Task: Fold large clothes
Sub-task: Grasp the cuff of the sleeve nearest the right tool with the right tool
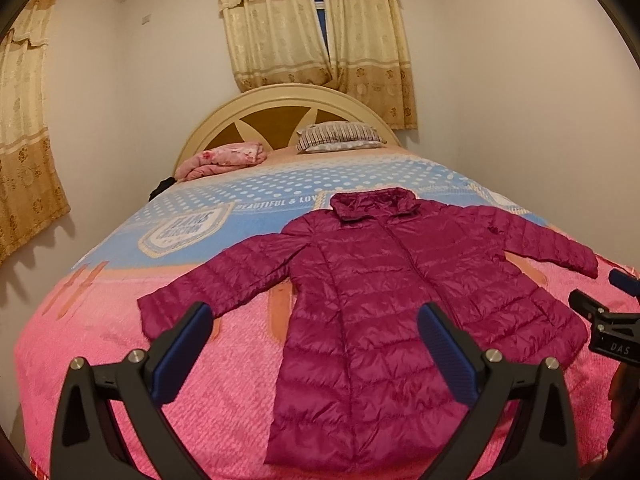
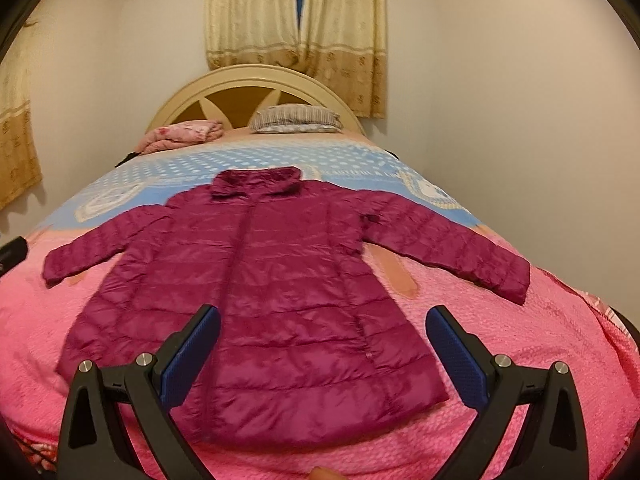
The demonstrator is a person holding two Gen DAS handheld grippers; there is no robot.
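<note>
My left gripper [image 1: 314,344] and right gripper [image 2: 322,346], both spread wide and empty, hover above the magenta quilted coat [image 2: 272,280] lying flat on the bed [image 2: 520,344], where I judge its slippery shell may slide from a shallow pinch.

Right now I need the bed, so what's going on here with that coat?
A person holds a tool in each hand over the coat, which lies flat and unfolded on the bed, sleeves spread. Left tool and right tool are both open and hold nothing. Folding hasn't started.
</note>
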